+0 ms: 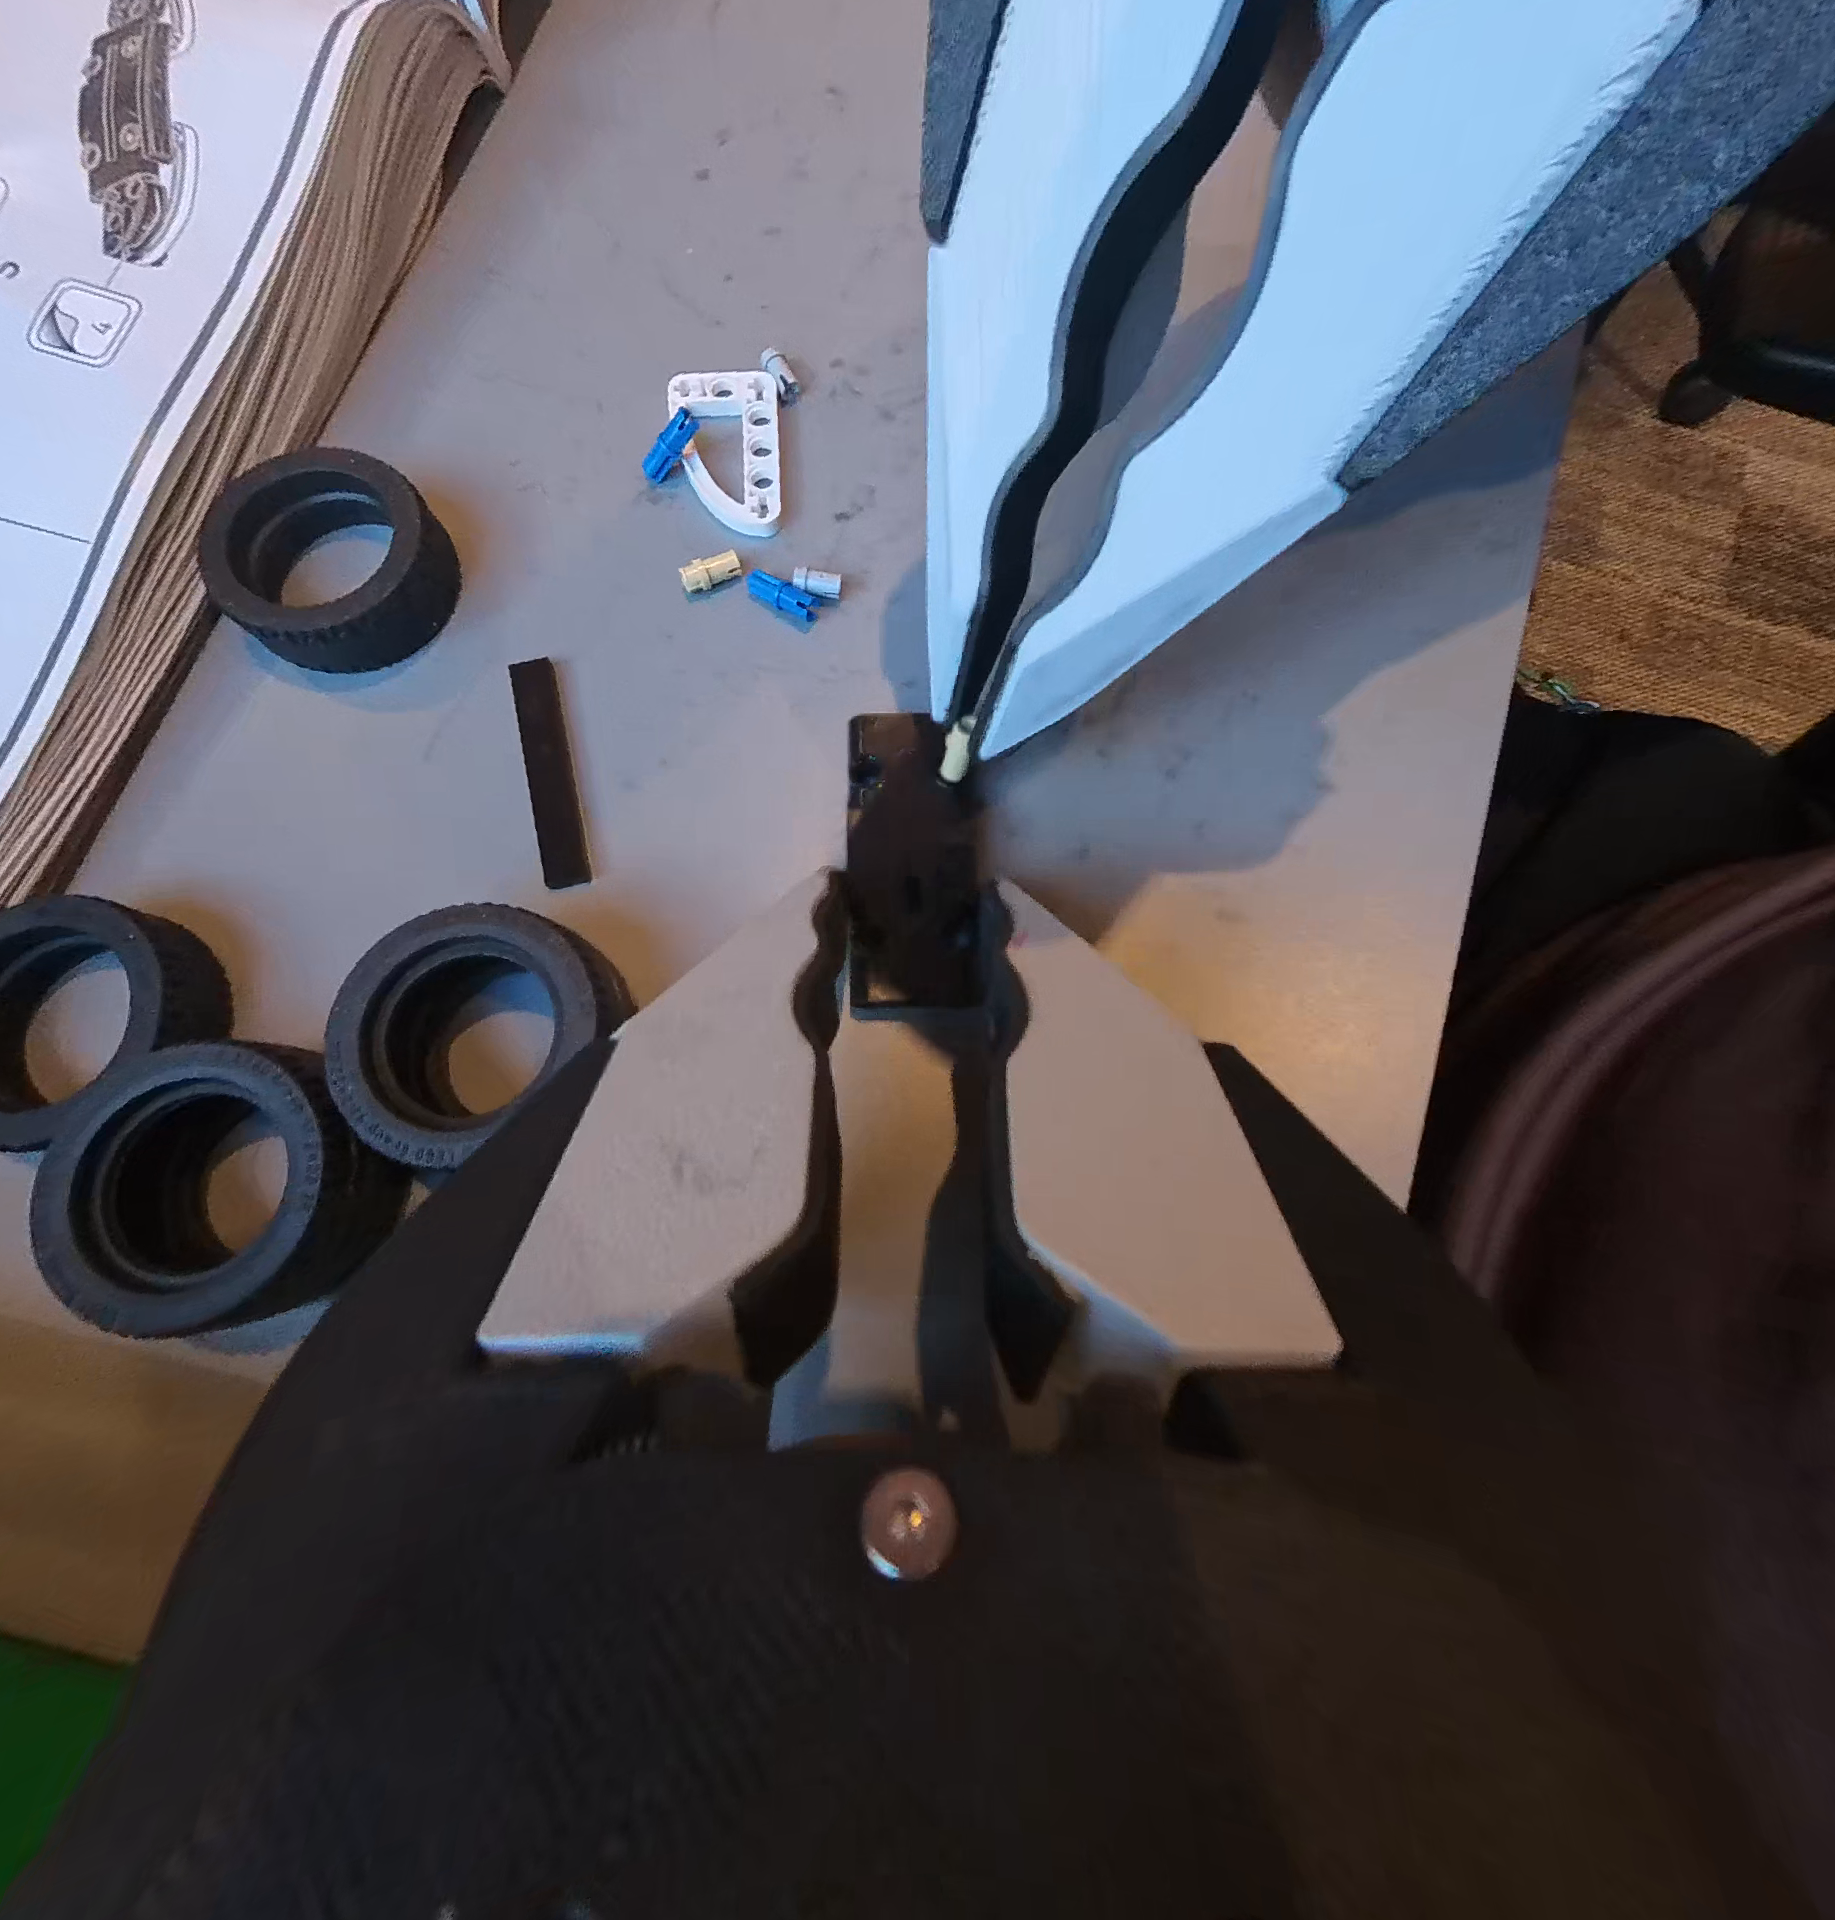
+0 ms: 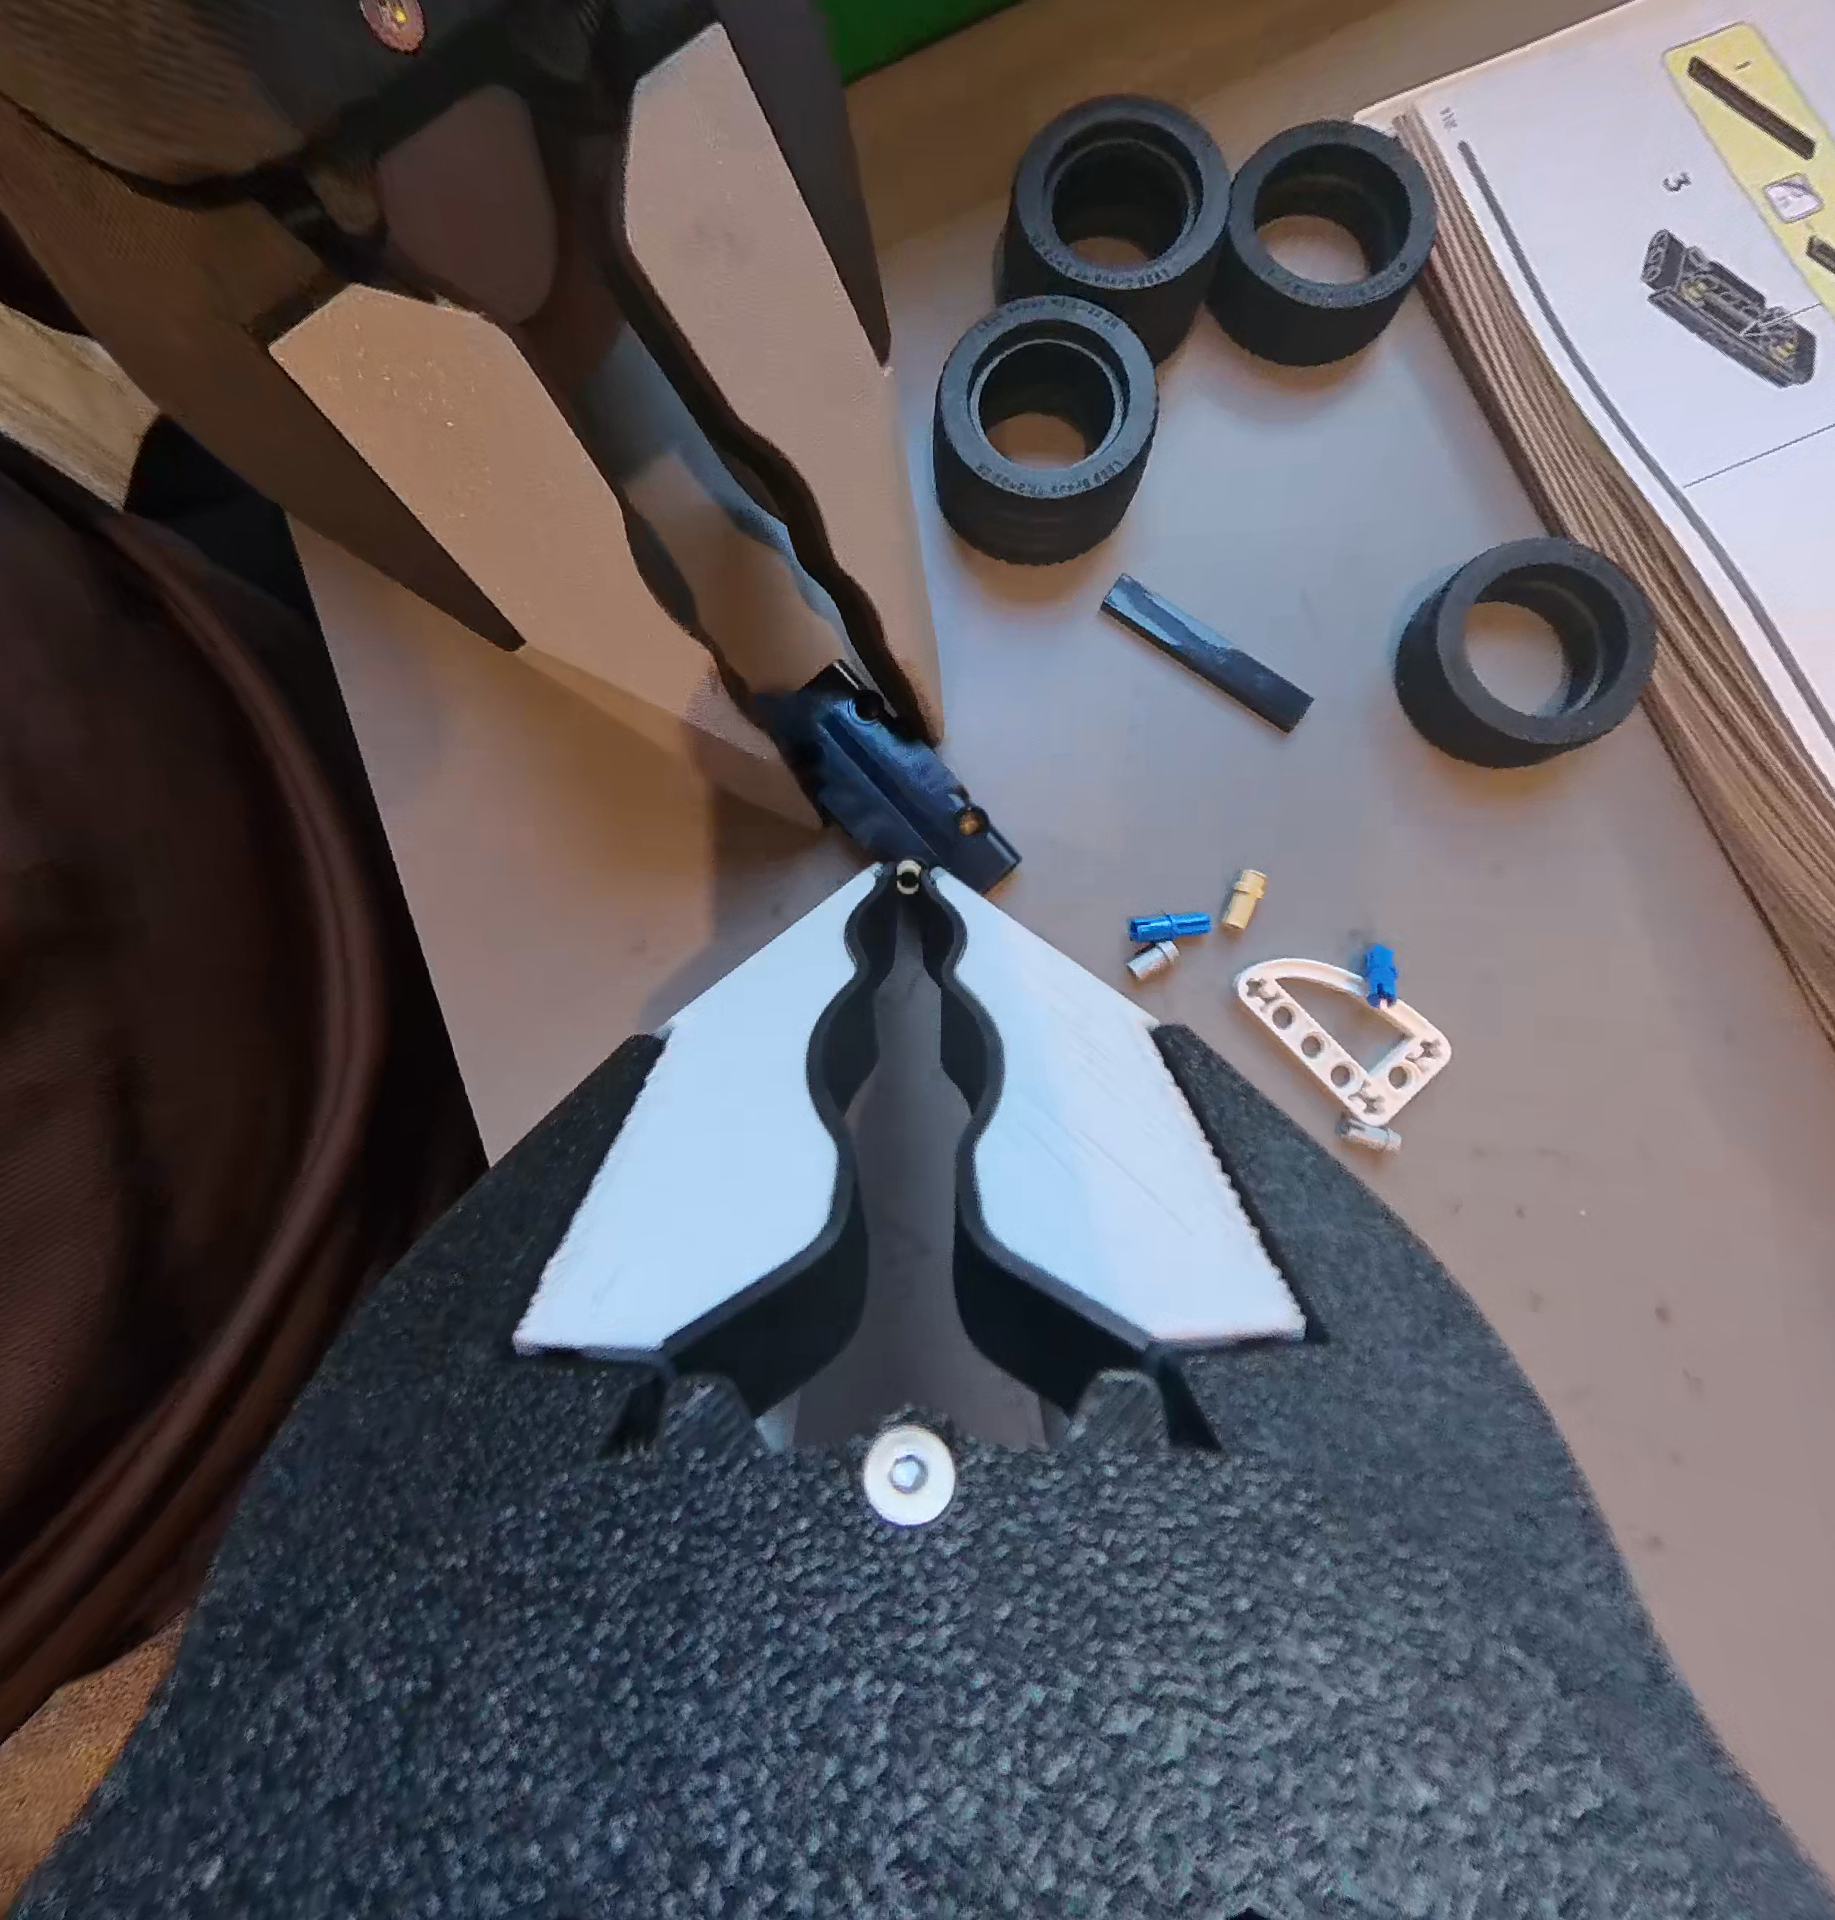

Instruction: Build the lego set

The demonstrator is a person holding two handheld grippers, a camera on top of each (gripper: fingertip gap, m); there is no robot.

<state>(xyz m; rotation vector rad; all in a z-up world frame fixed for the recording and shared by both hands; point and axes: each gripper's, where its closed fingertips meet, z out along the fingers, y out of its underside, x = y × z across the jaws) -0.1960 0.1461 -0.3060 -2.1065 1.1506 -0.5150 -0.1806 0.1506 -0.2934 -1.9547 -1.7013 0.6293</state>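
Worktop [image 1: 622,187]: grey, scuffed, carrying every loose part.
Instruction booklet [image 2: 1661,343]: thick, lying open at the worktop's edge; right wrist view shows a yellow parts panel the left wrist view lacks.
Tyres [image 2: 1046,428]: four black, three clustered, one [image 2: 1524,652] apart nearer the booklet; untouched.
Left claw [image 1: 913,940]: pinching the black lego block [image 1: 908,810] near its rear end, block raised over the worktop, front end free.
Right claw [image 2: 906,878]: pressed together on the tan pin [image 2: 906,876], tip meeting the block's front corner.
Black flat beam [image 2: 1207,652]: loose, between tyres and small parts.
White curved liftarm [image 2: 1344,1044]: flat on the worktop, a blue pin [image 2: 1377,971] lying across it.
Small pins: blue [image 2: 1168,925], tan [image 2: 1245,896], two grey [image 2: 1152,960], scattered beside the liftarm.
Step in hand: likely seating the tan pin into a hole of the block.
Next move: probably lining the pin square with the hole, then pushing along its axis while the left claw braces.
View difference: left wrist view shows the pin from the side; right wrist view shows only its end, plus the block's side hole [image 2: 967,823].
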